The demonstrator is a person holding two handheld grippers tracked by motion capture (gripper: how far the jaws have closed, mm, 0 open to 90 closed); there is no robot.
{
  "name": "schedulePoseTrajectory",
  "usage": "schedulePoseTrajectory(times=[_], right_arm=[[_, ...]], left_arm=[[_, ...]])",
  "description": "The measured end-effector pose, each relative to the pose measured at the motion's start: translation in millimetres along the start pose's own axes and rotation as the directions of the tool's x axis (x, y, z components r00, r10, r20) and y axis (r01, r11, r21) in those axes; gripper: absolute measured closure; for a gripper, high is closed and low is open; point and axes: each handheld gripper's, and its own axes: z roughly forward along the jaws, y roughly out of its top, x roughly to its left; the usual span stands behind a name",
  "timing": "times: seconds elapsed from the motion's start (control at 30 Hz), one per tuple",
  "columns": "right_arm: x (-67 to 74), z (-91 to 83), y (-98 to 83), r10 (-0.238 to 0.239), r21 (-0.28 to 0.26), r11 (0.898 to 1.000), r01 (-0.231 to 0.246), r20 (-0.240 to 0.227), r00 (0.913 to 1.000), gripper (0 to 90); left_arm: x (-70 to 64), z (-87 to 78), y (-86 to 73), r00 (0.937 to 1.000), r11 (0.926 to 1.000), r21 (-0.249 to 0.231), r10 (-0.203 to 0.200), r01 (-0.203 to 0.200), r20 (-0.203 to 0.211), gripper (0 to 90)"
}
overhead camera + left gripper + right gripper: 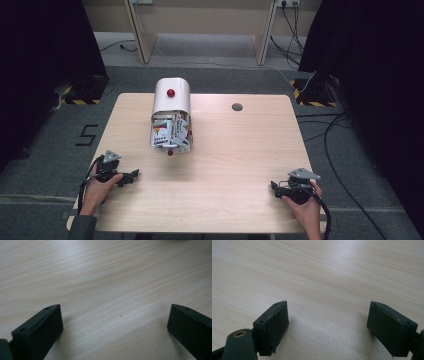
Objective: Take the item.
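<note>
wooden table (pixel 235 150) is bearing a white container (pixel 171 114) lying on its side. left gripper (pixel 131 176) and right gripper (pixel 274 187) are resting near the front corners, jaws gaping wide, holding nothing.

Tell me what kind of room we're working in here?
Probably a lab or test room: a bare wooden table on grey carpet, black curtains on both sides, loose cables on the floor and striped hazard tape.
</note>
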Motion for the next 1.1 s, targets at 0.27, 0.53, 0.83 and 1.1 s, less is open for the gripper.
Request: schedulePoseTrajectory(times=[0.27, 0.53, 0.83, 1.1], right_arm=[[0.0, 0.2, 0.2, 0.000, 0.001, 1.000, 0.000, 0.000, 1.0000, 17.9], [-0.2, 0.7, 0.6, -0.003, 0.002, 1.000, 0.003, -0.002, 1.0000, 17.4], [-0.3, 0.9, 0.8, -0.003, 0.002, 1.000, 0.003, -0.004, 1.0000, 17.3], [-0.4, 1.1, 1.0, -0.004, 0.002, 1.000, 0.004, -0.005, 1.0000, 17.2]], left_arm=[[0.9, 0.2, 0.4, 0.9999, 1.0000, 0.002, 0.008, -0.008, 0.008, 0.0], [0.6, 1.0, 1.0, 0.9995, 0.9997, -0.004, 0.022, -0.022, 0.022, 0.0], [-1.1, -7.5, 3.9, 0.9988, 0.9979, -0.064, -0.005, 0.008, 0.050, 13.6], [-4.8, -37.9, 16.7, 0.9937, 0.9847, -0.161, -0.052, 0.068, 0.099, 15.3]])
